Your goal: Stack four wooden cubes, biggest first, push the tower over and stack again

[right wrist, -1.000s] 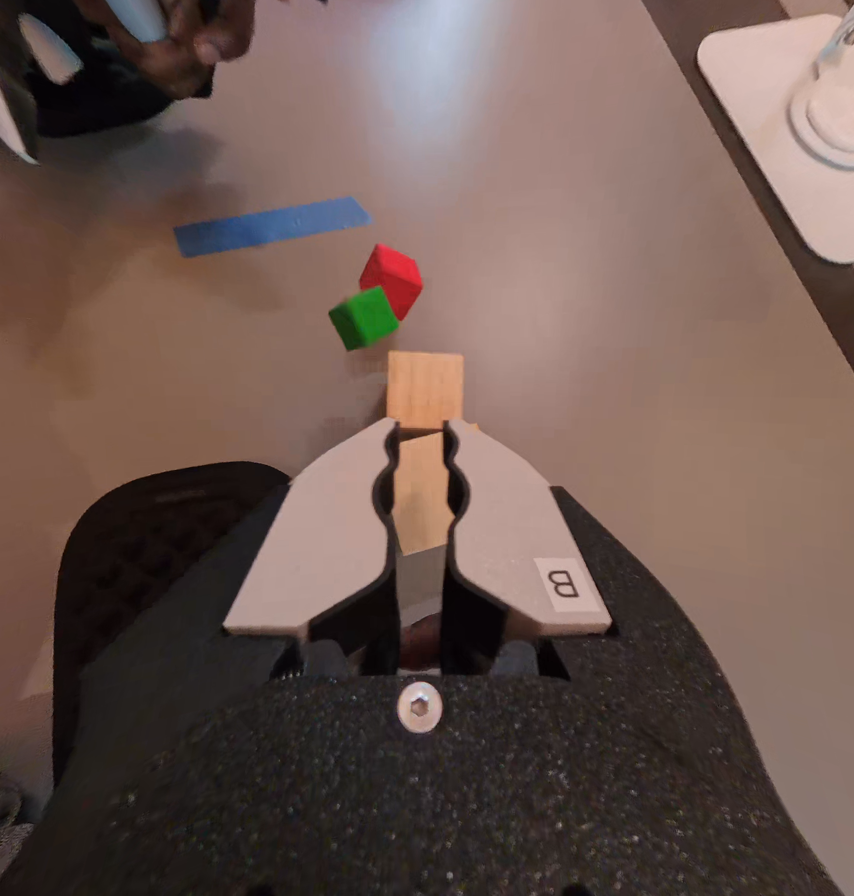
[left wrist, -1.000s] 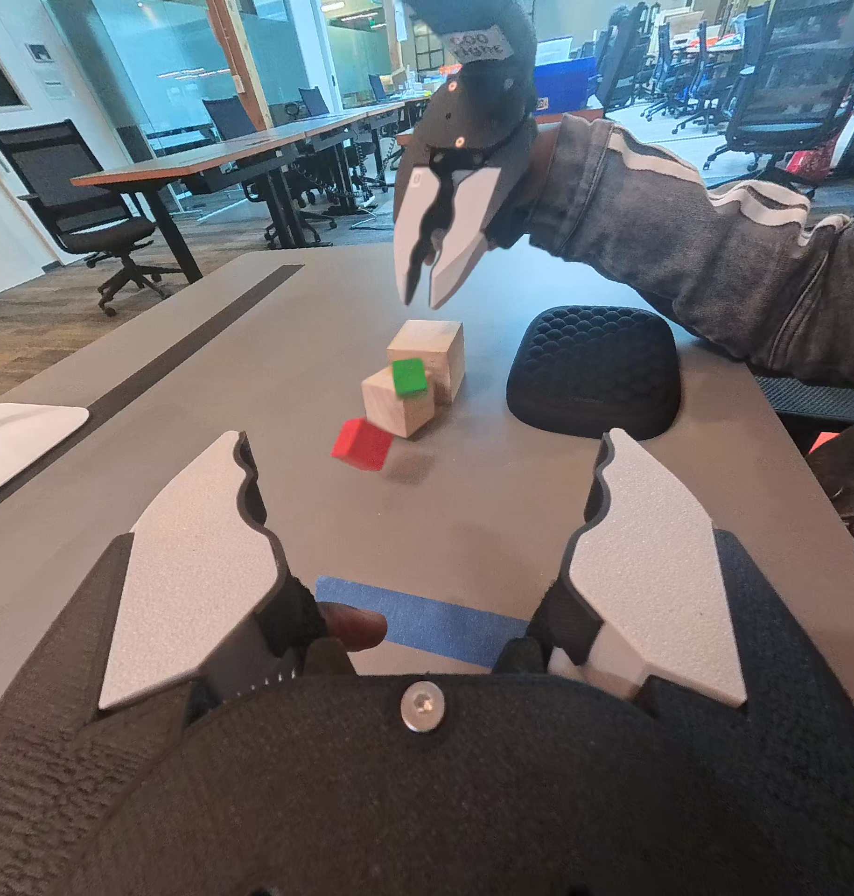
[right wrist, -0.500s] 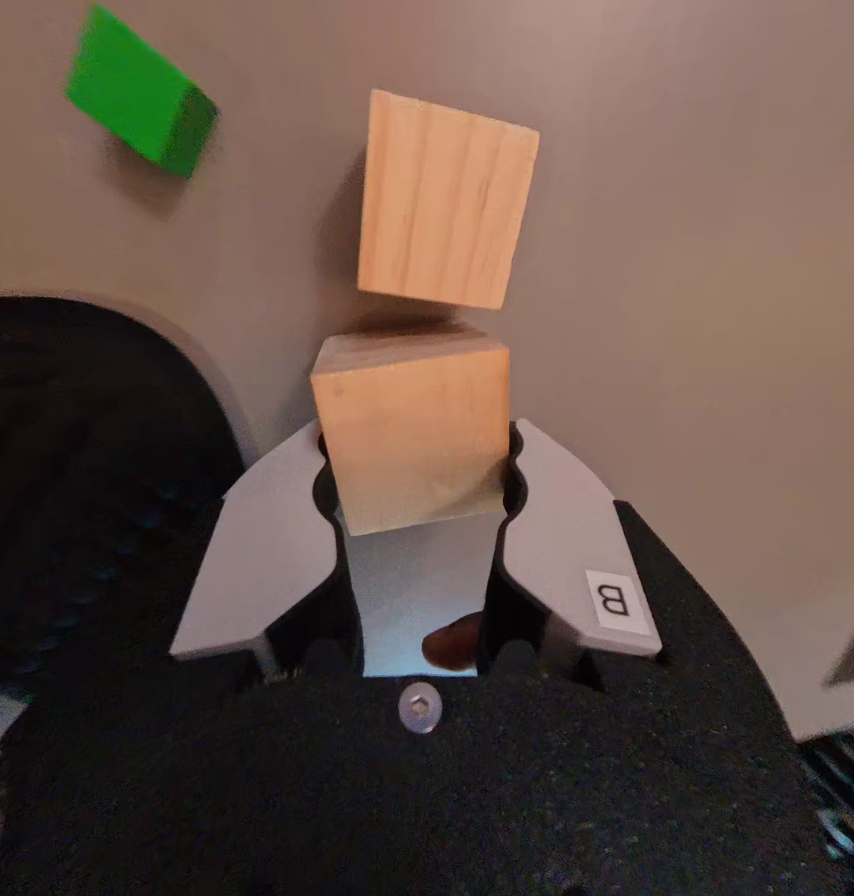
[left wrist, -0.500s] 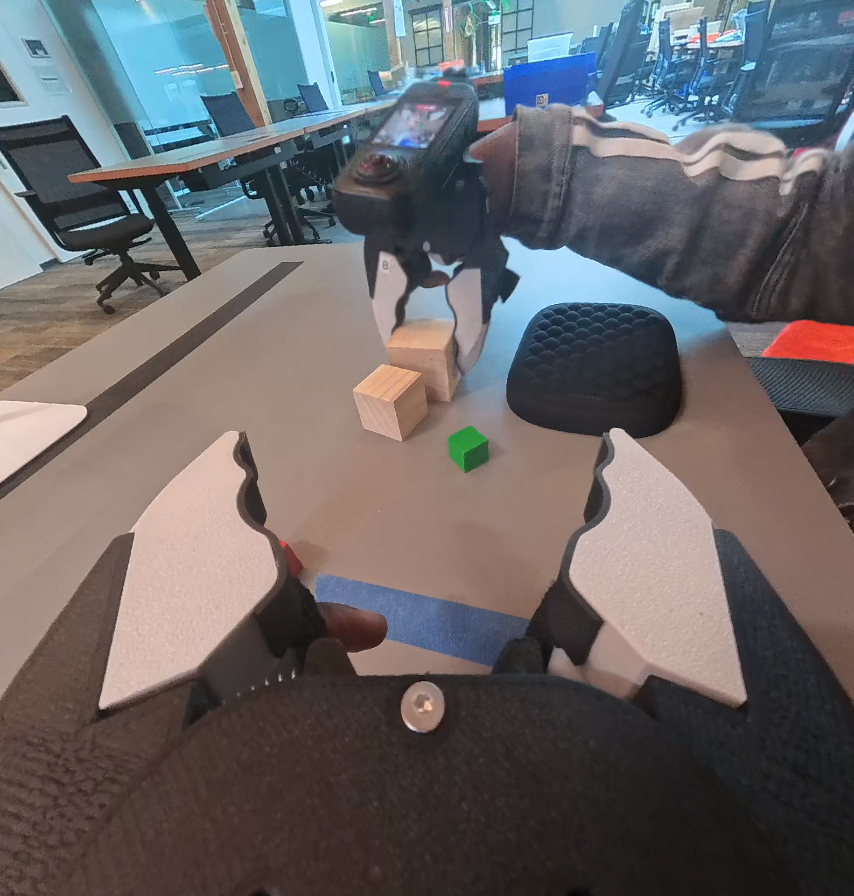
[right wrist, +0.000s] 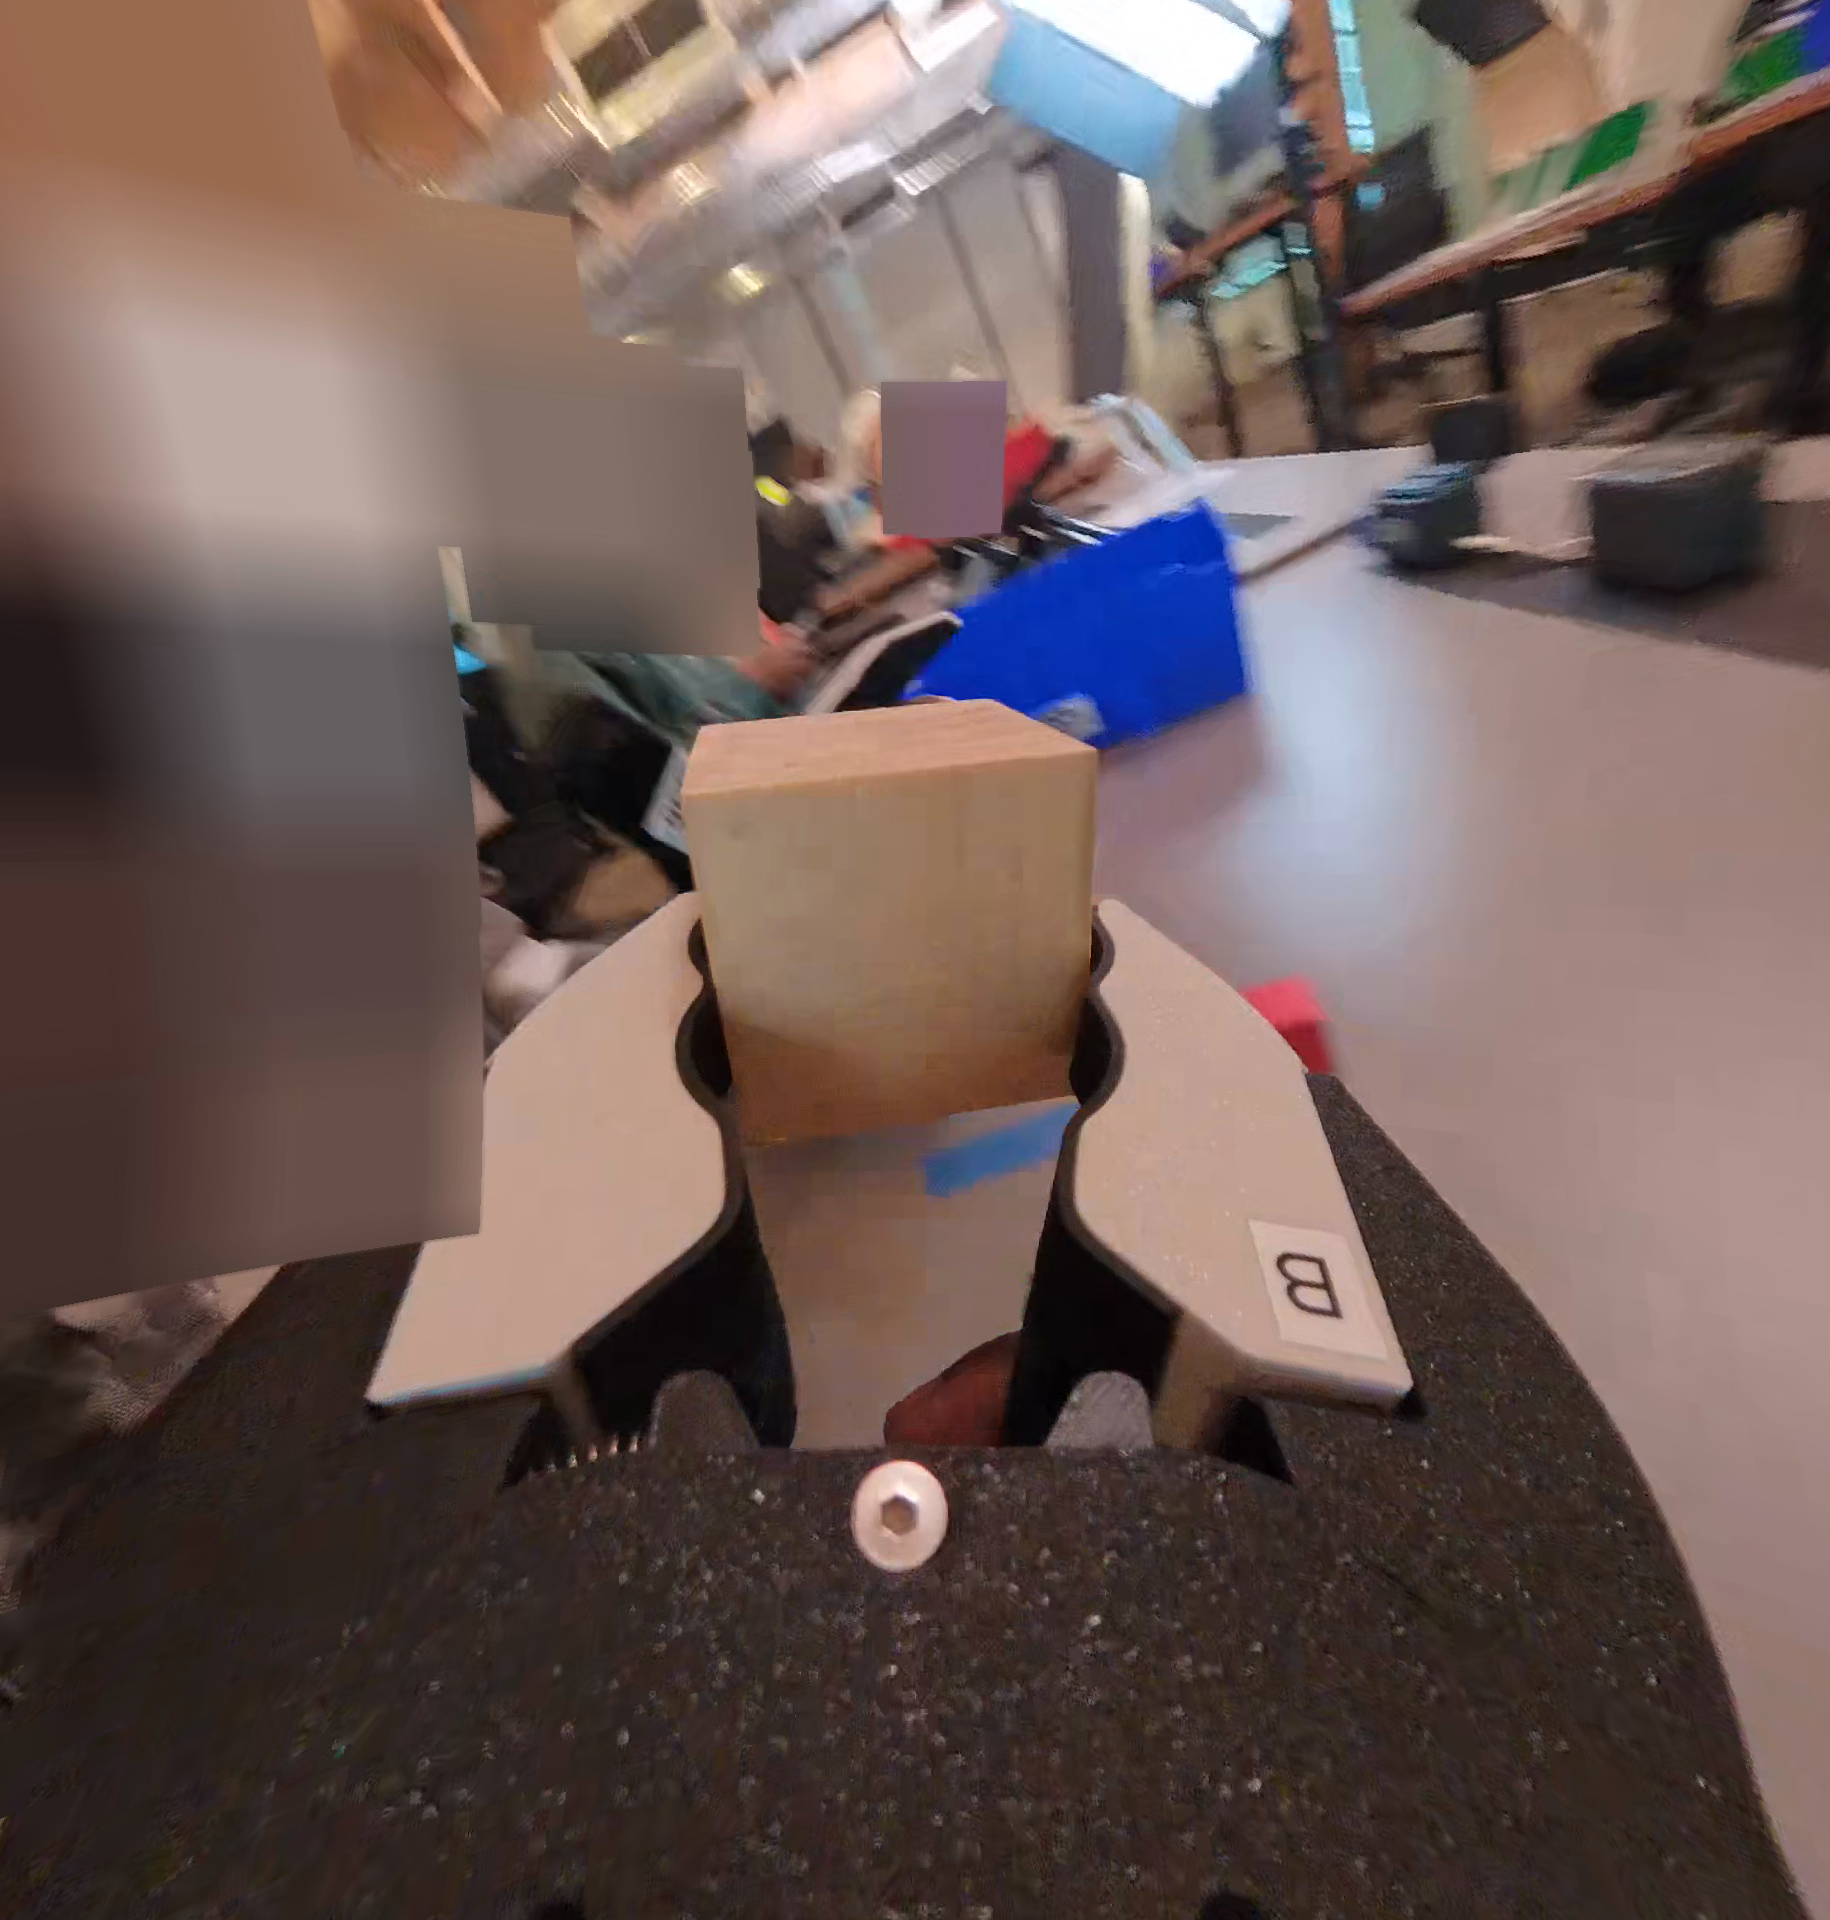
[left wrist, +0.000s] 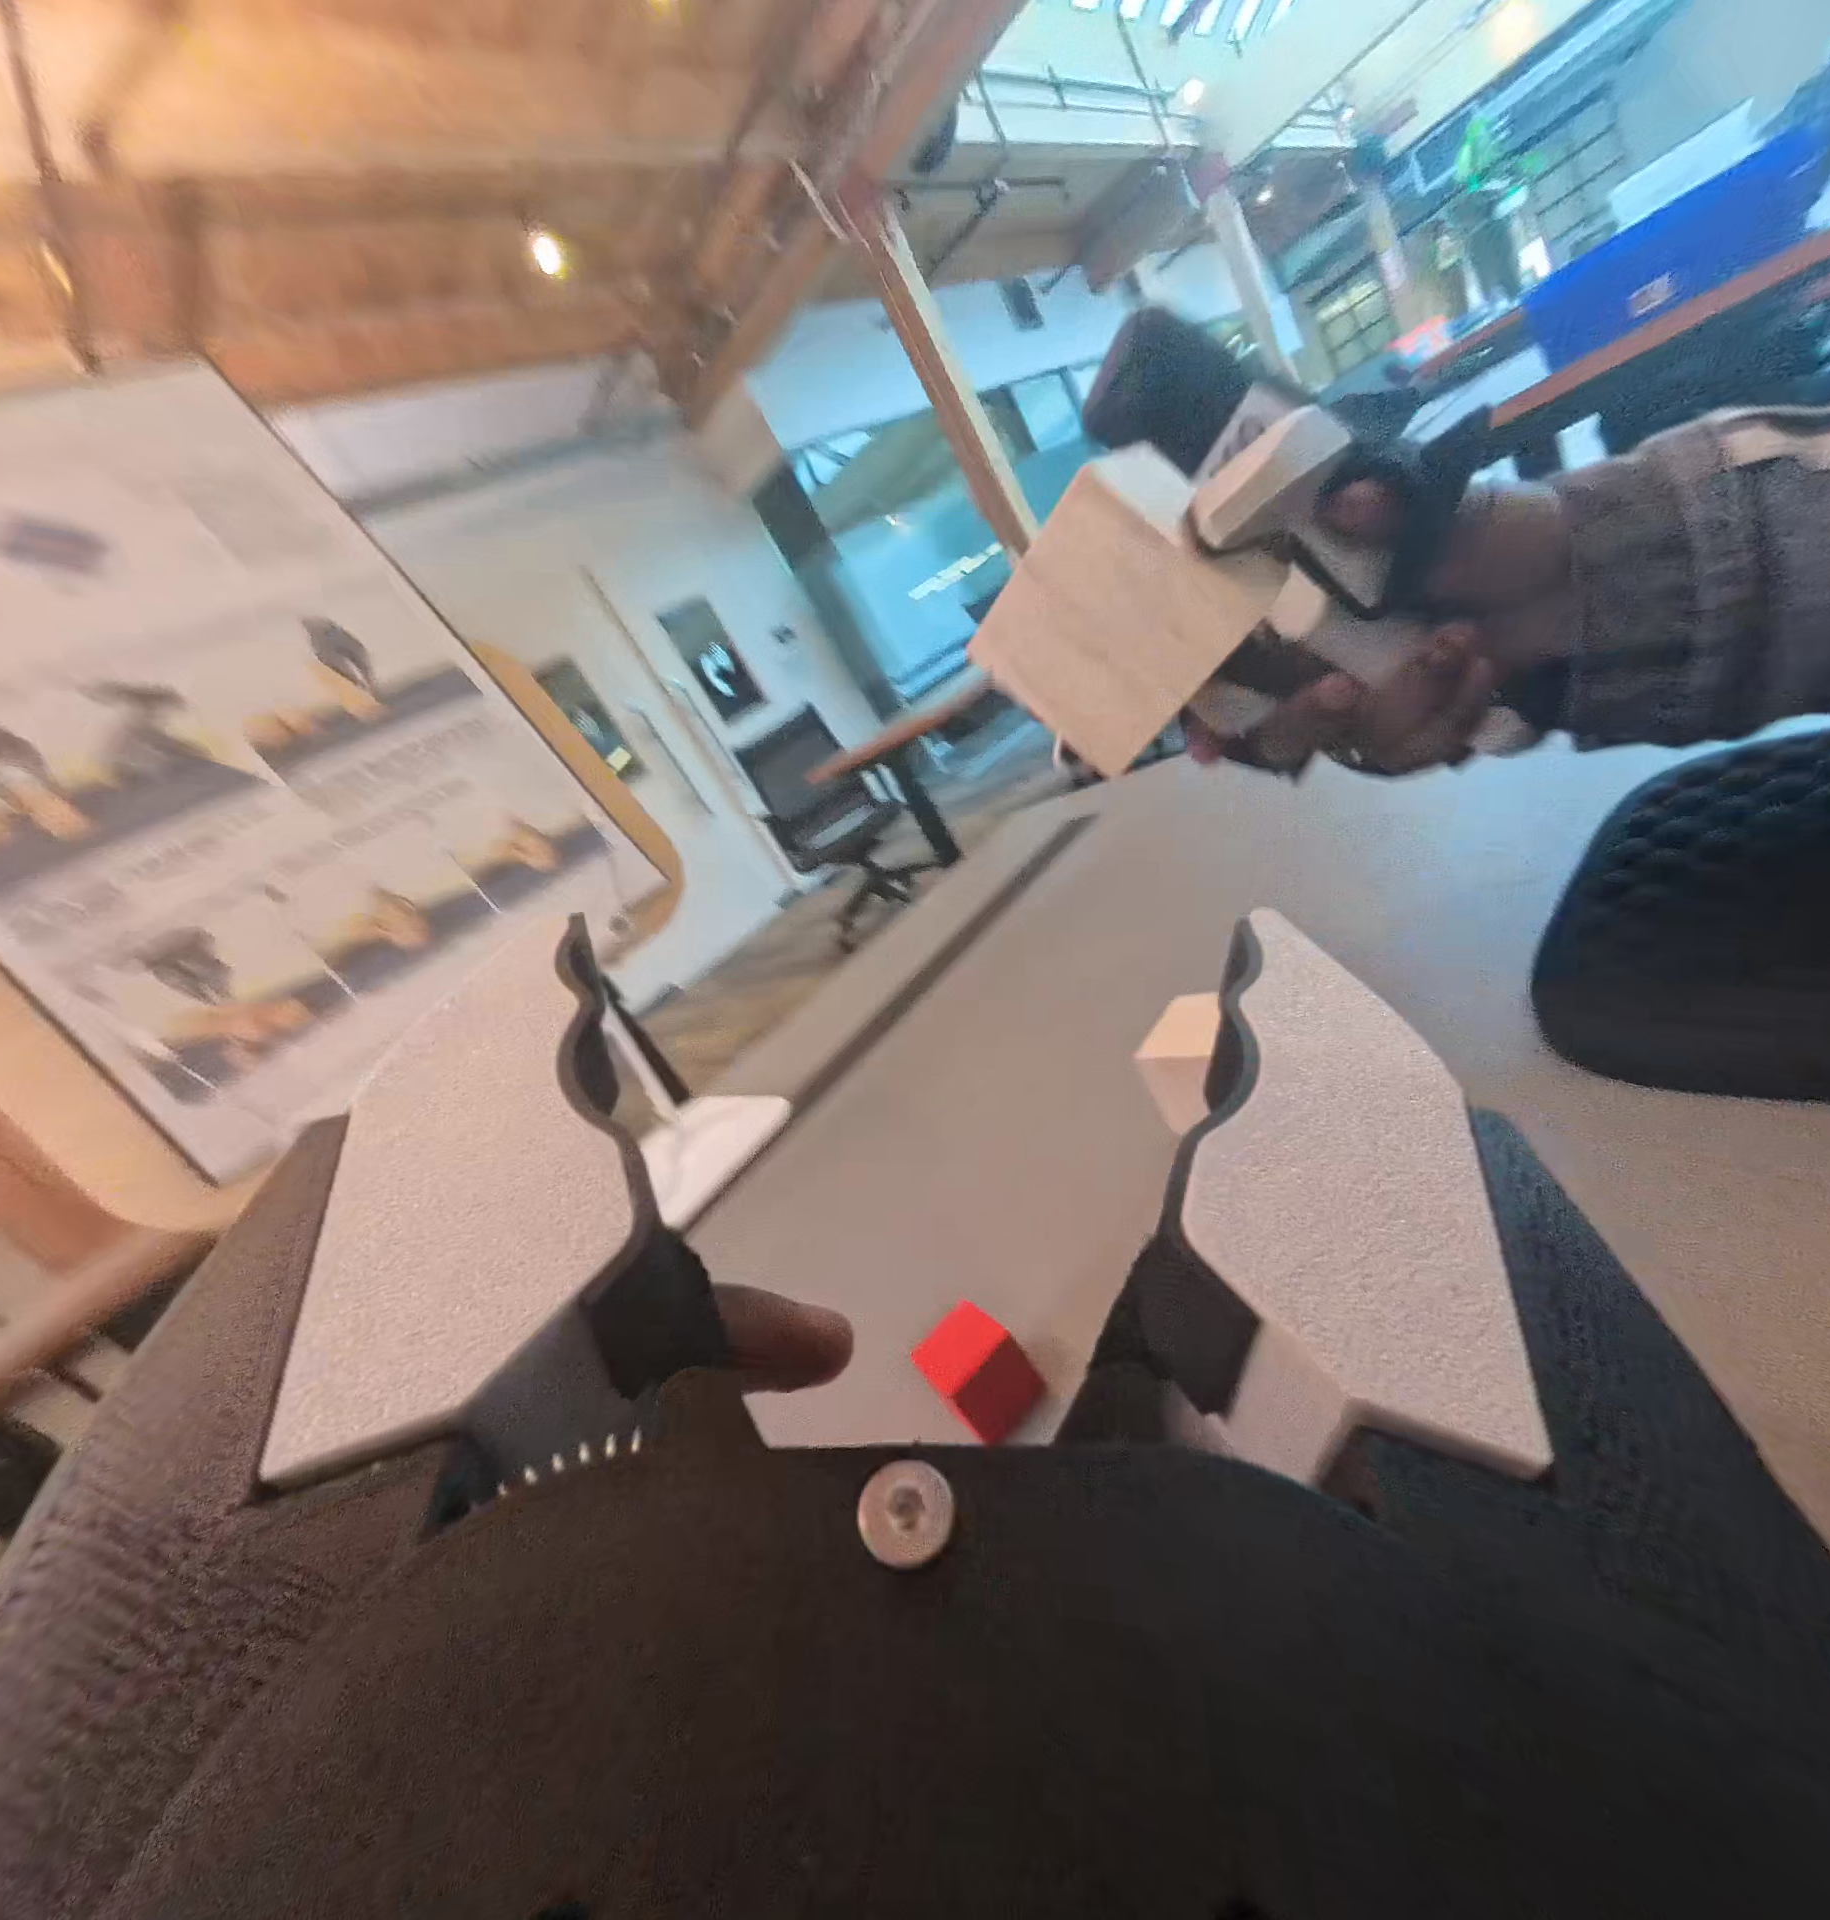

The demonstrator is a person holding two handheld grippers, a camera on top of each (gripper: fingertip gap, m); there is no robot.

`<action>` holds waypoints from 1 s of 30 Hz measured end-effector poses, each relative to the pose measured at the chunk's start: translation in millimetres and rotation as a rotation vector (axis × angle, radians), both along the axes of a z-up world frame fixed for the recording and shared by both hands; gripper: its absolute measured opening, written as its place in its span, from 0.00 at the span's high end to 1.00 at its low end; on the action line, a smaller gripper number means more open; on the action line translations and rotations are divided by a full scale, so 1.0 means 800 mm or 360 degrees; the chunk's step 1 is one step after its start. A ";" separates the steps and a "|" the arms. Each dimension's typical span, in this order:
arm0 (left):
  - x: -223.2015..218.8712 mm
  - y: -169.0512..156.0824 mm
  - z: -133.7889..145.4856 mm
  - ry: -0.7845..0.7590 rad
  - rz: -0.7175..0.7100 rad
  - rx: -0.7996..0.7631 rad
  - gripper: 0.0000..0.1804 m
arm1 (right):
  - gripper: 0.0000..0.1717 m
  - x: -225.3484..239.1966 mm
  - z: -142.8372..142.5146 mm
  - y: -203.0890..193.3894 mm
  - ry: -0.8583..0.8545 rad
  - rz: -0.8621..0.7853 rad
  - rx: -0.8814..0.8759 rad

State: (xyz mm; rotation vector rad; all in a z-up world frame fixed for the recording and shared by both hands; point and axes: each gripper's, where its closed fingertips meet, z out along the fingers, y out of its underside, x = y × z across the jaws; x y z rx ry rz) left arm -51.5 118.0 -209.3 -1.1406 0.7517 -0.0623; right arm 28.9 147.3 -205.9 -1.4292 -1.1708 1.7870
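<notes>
My right gripper is shut on the big plain wooden cube and holds it in the air; it also shows in the left wrist view, lifted above the grey table. My left gripper is open and empty, low over the table. The small red cube lies on the table between its fingers, near their base, touched by neither. It also shows in the right wrist view. A smaller plain wooden cube sits farther off, partly behind my left gripper's right finger. The green cube is out of view.
A black honeycomb cushion lies on the table at the right. A white stand base sits at the left. A blue tape strip is on the table. Office desks and chairs stand beyond. There is about 11 centimetres between the tips of the two grippers.
The tower fell and the cubes scattered. My right gripper opened, closed on the big wooden cube and lifted it. My left gripper tilted, moved over the red cube and narrowed a little.
</notes>
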 end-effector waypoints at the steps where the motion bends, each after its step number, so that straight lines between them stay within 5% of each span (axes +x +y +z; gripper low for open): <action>1: 0.004 -0.005 0.004 0.0048 0.0008 0.0075 0.39 | 0.62 -0.014 -0.005 -0.014 0.0018 0.0091 -0.0117; 7: 0.039 -0.017 -0.028 0.0529 -0.0038 0.0211 0.42 | 0.62 -0.070 -0.069 -0.077 -0.0251 0.0471 -0.0366; 9: 0.052 -0.022 -0.041 0.0678 -0.0070 0.0243 0.46 | 0.62 -0.072 -0.070 -0.089 -0.0254 0.0531 -0.0368; 11: 0.057 -0.022 -0.055 0.0829 -0.0038 0.0260 0.61 | 0.62 -0.072 -0.070 -0.096 -0.0244 0.0580 -0.0393; 16: 0.047 -0.021 -0.061 0.0922 -0.0089 0.0036 0.64 | 0.62 -0.070 -0.074 -0.100 -0.0257 0.0593 -0.0299; 19: 0.009 -0.019 -0.073 0.1178 -0.0126 -0.0373 0.64 | 0.54 -0.062 -0.073 -0.084 -0.0256 0.0423 0.0018; 25: -0.115 -0.048 -0.121 0.1732 -0.0063 -0.1729 0.64 | 0.48 -0.037 -0.079 -0.053 -0.0353 0.0099 0.0681; 30: -0.118 -0.054 -0.150 0.1852 -0.0112 -0.2081 0.64 | 0.49 -0.028 -0.097 -0.038 -0.0504 0.0017 0.0862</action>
